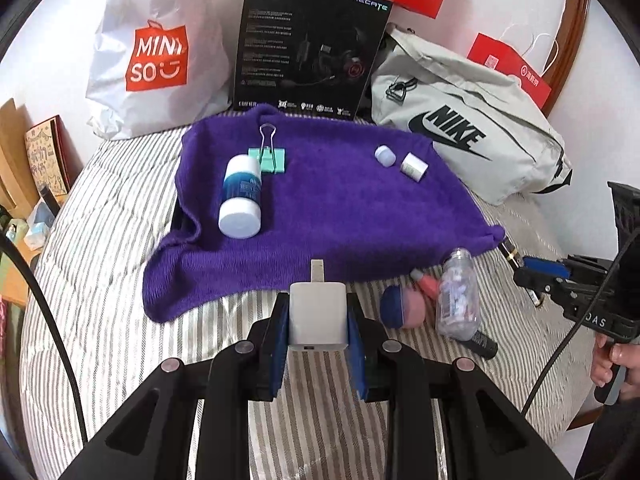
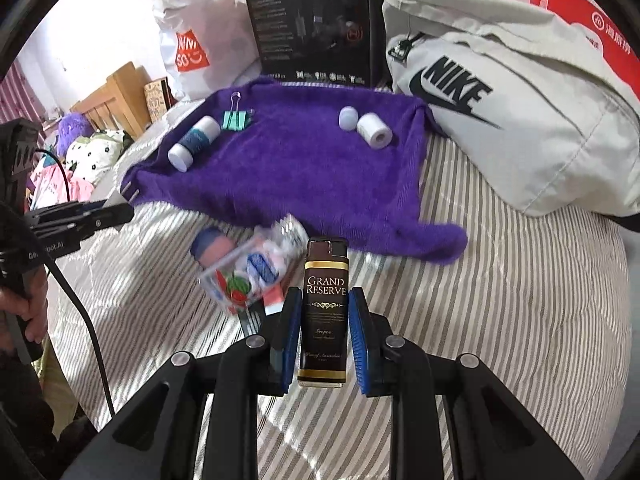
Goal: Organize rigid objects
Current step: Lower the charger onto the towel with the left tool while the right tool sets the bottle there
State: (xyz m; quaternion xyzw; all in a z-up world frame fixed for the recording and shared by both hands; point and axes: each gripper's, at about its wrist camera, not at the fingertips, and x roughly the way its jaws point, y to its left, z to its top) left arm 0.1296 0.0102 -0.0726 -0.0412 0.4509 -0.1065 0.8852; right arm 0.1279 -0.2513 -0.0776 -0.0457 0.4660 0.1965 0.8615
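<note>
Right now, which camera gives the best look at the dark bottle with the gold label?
The right wrist view: the bottle sits upright between the right gripper fingers, label readable as Grand Reserve. The left wrist view shows only its tip poking from that gripper at the edge.

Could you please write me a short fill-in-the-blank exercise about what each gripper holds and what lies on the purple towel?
1. The left gripper holds a white ____ between its jaws.
2. The right gripper holds a lighter labelled Grand ____.
3. The green binder clip lies on the ____ towel.

Missing words: charger; Reserve; purple
</note>
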